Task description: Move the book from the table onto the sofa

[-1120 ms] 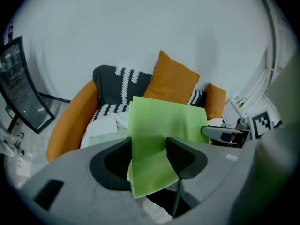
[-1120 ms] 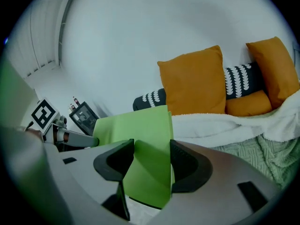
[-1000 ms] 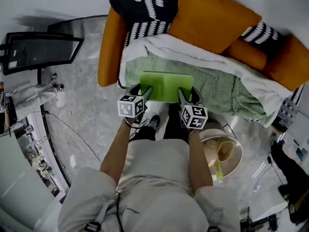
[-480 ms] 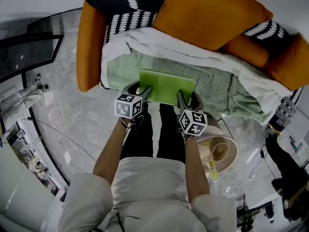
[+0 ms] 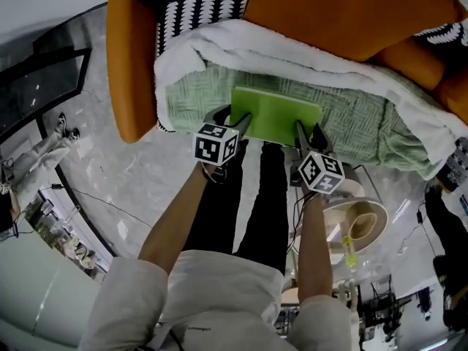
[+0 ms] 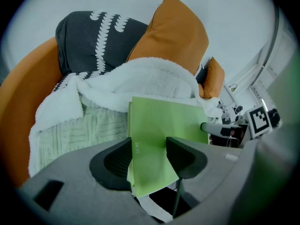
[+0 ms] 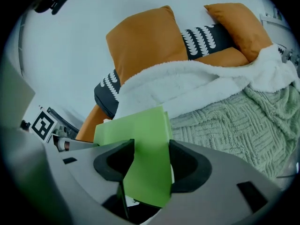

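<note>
Over the front edge of the sofa seat, both forearms reach out straight and side by side, a gripper held in each hand. The left gripper is clamped on the near left corner of the green book, its jaws pressed on the cover from both sides. The right gripper bites the near right corner the same way. The book sits level between the two, its far edge towards the backrest, above the green knitted blanket on the seat. Whether it touches the blanket, I can't tell. A white fleece throw is bunched along the blanket's back edge, and a big orange cushion leans behind it. Underfoot is grey marble floor, and a round side table stands just right of the person's legs.
</note>
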Demonstrator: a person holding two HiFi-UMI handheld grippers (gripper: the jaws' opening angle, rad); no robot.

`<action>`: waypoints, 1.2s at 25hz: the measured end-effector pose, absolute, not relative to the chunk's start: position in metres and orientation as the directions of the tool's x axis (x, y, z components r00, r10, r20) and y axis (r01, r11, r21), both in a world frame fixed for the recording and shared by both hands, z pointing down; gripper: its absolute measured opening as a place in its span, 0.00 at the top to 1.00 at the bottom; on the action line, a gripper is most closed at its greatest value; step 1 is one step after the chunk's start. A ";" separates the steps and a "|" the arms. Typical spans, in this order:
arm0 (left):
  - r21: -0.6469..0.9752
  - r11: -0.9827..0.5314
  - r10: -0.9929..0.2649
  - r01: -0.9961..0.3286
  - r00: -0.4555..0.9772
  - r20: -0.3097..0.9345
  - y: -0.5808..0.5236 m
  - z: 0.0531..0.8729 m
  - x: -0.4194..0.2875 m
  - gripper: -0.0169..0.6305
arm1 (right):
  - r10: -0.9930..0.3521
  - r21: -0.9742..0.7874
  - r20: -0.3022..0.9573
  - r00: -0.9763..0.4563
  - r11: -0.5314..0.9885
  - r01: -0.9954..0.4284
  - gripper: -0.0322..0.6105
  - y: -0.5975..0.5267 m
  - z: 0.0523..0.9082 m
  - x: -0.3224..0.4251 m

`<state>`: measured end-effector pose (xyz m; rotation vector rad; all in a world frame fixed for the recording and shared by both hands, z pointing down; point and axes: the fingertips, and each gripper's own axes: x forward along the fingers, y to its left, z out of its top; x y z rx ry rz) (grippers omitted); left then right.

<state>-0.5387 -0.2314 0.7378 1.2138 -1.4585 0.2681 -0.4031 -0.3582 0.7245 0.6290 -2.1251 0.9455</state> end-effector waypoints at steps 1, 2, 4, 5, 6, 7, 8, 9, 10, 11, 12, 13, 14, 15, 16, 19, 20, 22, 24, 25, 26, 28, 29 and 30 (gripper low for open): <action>0.454 0.421 -0.509 -0.785 0.210 0.835 -0.230 0.744 -0.539 0.62 | -0.142 -0.420 0.774 -0.616 0.612 -0.670 0.59 -0.354 0.731 -0.402; 0.455 0.406 -0.503 -0.793 0.222 0.835 -0.228 0.751 -0.539 0.62 | -0.145 -0.413 0.782 -0.607 0.609 -0.677 0.59 -0.349 0.737 -0.400; 0.455 0.385 -0.488 -0.803 0.242 0.839 -0.227 0.767 -0.541 0.62 | -0.141 -0.412 0.794 -0.592 0.591 -0.694 0.59 -0.342 0.753 -0.398; 0.454 0.376 -0.480 -0.808 0.249 0.841 -0.228 0.775 -0.542 0.62 | -0.138 -0.414 0.799 -0.586 0.581 -0.701 0.59 -0.341 0.762 -0.397; 0.453 0.369 -0.474 -0.812 0.255 0.843 -0.229 0.782 -0.542 0.62 | -0.137 -0.412 0.804 -0.579 0.574 -0.708 0.59 -0.340 0.770 -0.396; 0.453 0.362 -0.468 -0.815 0.261 0.844 -0.229 0.788 -0.541 0.62 | -0.139 -0.407 0.808 -0.573 0.570 -0.713 0.59 -0.338 0.777 -0.394; 0.453 0.356 -0.462 -0.817 0.268 0.846 -0.227 0.792 -0.540 0.62 | -0.142 -0.403 0.811 -0.568 0.567 -0.718 0.59 -0.336 0.782 -0.392; 0.455 0.353 -0.457 -0.818 0.274 0.846 -0.226 0.797 -0.538 0.62 | -0.146 -0.400 0.813 -0.564 0.563 -0.723 0.59 -0.333 0.786 -0.391; 0.457 0.351 -0.453 -0.817 0.279 0.847 -0.225 0.801 -0.538 0.62 | -0.149 -0.396 0.815 -0.560 0.562 -0.726 0.59 -0.332 0.790 -0.390; 0.459 0.351 -0.451 -0.816 0.282 0.847 -0.225 0.804 -0.537 0.62 | -0.154 -0.391 0.816 -0.557 0.563 -0.728 0.59 -0.332 0.793 -0.389; 0.461 0.352 -0.451 -0.815 0.283 0.846 -0.226 0.808 -0.538 0.62 | -0.159 -0.386 0.816 -0.555 0.565 -0.729 0.59 -0.333 0.795 -0.389; 0.461 0.352 -0.452 -0.815 0.283 0.846 -0.227 0.811 -0.538 0.62 | -0.165 -0.381 0.816 -0.553 0.565 -0.731 0.59 -0.334 0.798 -0.390; 0.460 0.350 -0.452 -0.816 0.282 0.846 -0.229 0.814 -0.539 0.62 | -0.171 -0.379 0.816 -0.552 0.563 -0.734 0.59 -0.335 0.801 -0.390; 0.458 0.348 -0.452 -0.818 0.281 0.846 -0.230 0.816 -0.539 0.62 | -0.176 -0.377 0.816 -0.551 0.560 -0.738 0.59 -0.336 0.804 -0.390; 0.457 0.344 -0.452 -0.820 0.282 0.846 -0.232 0.818 -0.539 0.62 | -0.180 -0.378 0.815 -0.550 0.555 -0.741 0.59 -0.337 0.806 -0.390; 0.466 0.335 -0.453 -0.819 0.294 0.842 -0.237 0.826 -0.541 0.62 | -0.190 -0.375 0.814 -0.549 0.549 -0.747 0.59 -0.340 0.813 -0.391; 0.473 0.332 -0.453 -0.816 0.301 0.839 -0.238 0.829 -0.542 0.62 | -0.194 -0.372 0.815 -0.547 0.547 -0.749 0.59 -0.341 0.815 -0.391; 0.485 0.330 -0.456 -0.810 0.313 0.833 -0.240 0.834 -0.543 0.62 | -0.202 -0.366 0.817 -0.540 0.543 -0.756 0.59 -0.342 0.818 -0.393; 0.493 0.329 -0.462 -0.805 0.319 0.828 -0.241 0.836 -0.544 0.62 | -0.212 -0.362 0.817 -0.537 0.537 -0.762 0.59 -0.342 0.821 -0.393; 0.496 0.330 -0.463 -0.803 0.320 0.826 -0.241 0.837 -0.544 0.62 | -0.216 -0.361 0.816 -0.537 0.535 -0.764 0.59 -0.342 0.822 -0.393; 0.498 0.332 -0.462 -0.801 0.322 0.826 -0.240 0.838 -0.543 0.62 | -0.219 -0.359 0.814 -0.537 0.537 -0.764 0.59 -0.342 0.823 -0.392; 0.500 0.333 -0.453 -0.799 0.329 0.829 -0.241 0.840 -0.542 0.62 | -0.220 -0.356 0.812 -0.540 0.547 -0.758 0.59 -0.342 0.823 -0.390; 0.499 0.332 -0.445 -0.801 0.334 0.831 -0.241 0.841 -0.541 0.62 | -0.215 -0.356 0.812 -0.542 0.553 -0.753 0.59 -0.341 0.823 -0.390; 0.499 0.329 -0.437 -0.802 0.339 0.833 -0.242 0.841 -0.541 0.62 | -0.208 -0.357 0.814 -0.542 0.556 -0.750 0.59 -0.341 0.823 -0.390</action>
